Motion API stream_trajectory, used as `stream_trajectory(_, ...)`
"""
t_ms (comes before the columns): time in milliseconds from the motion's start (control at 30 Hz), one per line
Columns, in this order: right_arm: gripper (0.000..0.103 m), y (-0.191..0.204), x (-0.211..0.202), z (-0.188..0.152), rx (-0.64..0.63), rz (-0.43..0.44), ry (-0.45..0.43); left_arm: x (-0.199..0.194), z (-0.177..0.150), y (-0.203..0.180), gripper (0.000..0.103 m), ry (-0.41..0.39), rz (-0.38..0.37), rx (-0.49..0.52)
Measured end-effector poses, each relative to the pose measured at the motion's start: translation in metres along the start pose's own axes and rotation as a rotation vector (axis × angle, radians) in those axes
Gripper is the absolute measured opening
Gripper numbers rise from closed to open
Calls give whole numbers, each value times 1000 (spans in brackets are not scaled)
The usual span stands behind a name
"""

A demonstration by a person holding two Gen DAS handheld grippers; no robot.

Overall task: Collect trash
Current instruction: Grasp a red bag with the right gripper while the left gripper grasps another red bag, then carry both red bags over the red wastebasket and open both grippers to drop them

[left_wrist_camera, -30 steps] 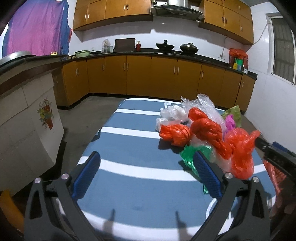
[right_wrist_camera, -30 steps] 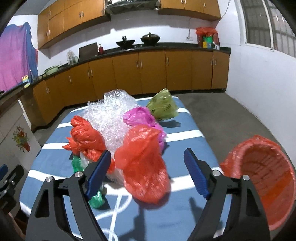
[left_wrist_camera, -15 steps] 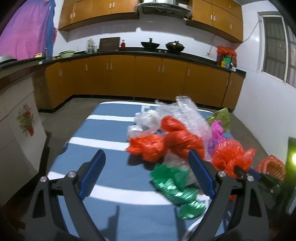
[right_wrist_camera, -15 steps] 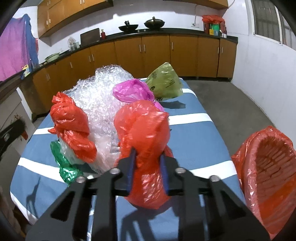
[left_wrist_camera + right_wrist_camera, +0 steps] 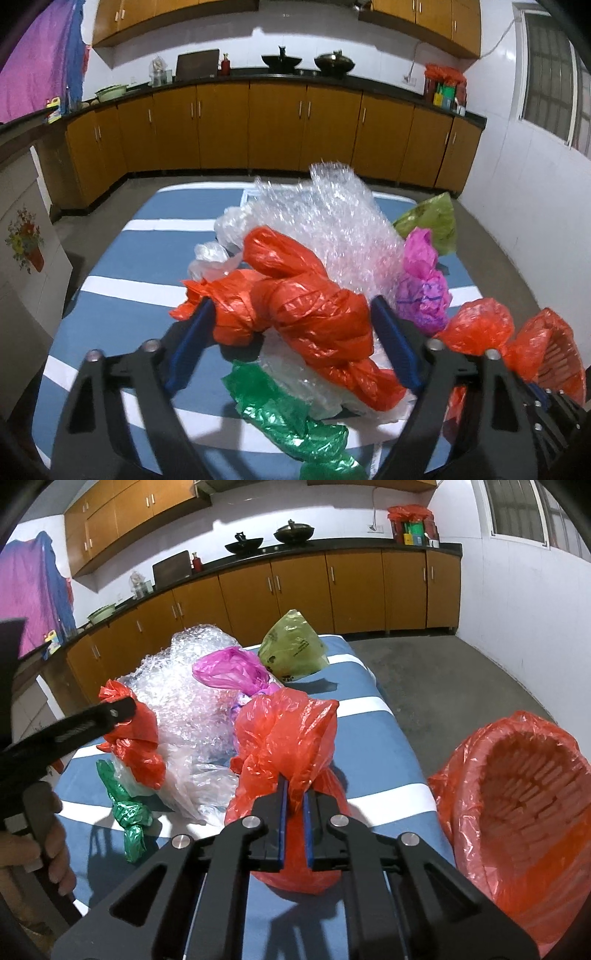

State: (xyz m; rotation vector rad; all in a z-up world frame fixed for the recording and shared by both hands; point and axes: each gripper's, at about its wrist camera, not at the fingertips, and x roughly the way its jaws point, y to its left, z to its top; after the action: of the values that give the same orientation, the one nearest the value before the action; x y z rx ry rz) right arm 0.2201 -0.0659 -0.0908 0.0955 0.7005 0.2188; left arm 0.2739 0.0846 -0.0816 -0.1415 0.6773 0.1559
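Trash bin (right wrist view) fully visible.

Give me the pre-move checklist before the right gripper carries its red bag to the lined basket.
1. Right gripper pinched on the red bag: ok, plastic is bunched between the shut jaws.
2. Lined basket open and facing up: ok.
3. Path from bag to basket free of other trash: ok.
4. Left gripper out of the way: ok, it works apart on the twisted red bag, jaws closing around it.
5. Held bag free of the pink bag behind it: cannot tell.
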Motion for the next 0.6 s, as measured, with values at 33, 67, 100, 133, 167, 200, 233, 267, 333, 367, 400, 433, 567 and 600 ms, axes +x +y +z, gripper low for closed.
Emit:
stream_trajectory(33, 8, -1, -1, 0, 1, 2, -1, 4, -1, 0, 73, 10, -2, 2)
stream_trajectory(67, 8, -1, -1, -1, 2, 5, -1, 7, -2, 0, 69, 18, -7, 2)
stream_trajectory(100, 8, -1, -2, -1, 3, 8, -2, 8, -3, -1, 61, 22, -12, 3)
stream_trajectory(133, 8, -1, -3, -1, 3, 12, -3, 9, -4, -1, 55, 23, -21, 2)
stream_trajectory(167, 8, -2, -4, -1, 3, 15, -4, 8, -5, -1, 54, 18, -28, 1)
stream_trajectory(200, 8, -1, -5, -1, 2, 16, -6, 6, -5, -1, 50, 9, -34, 2)
stream_trajectory(233, 8, -1, -6, -1, 1, 18, -8, 6, -6, -2, 45, 5, -38, 6)
stream_trajectory(267, 7, -1, -7, -2, 0, 20, -10, 4, -7, -2, 43, 0, -46, 10)
stream_trajectory(333, 7, -1, -9, -2, -1, 22, -13, 1, -9, -2, 32, -4, -63, 13)
stream_trajectory(367, 7, -1, -10, -2, -2, 23, -15, -1, -10, -2, 32, -8, -67, 13)
stream_trajectory(400, 7, -1, -12, -2, -2, 24, -17, -2, -10, -2, 31, -13, -70, 14)
stream_trajectory(433, 7, -1, -14, -2, -4, 24, -20, -4, -11, -1, 30, -17, -72, 14)
stream_trajectory(567, 6, 0, -19, 0, -4, 25, -31, -15, -11, 3, 27, -44, -92, 6)
stream_trajectory(600, 6, 0, -22, 1, -4, 26, -37, -18, -10, 4, 27, -48, -97, 4)
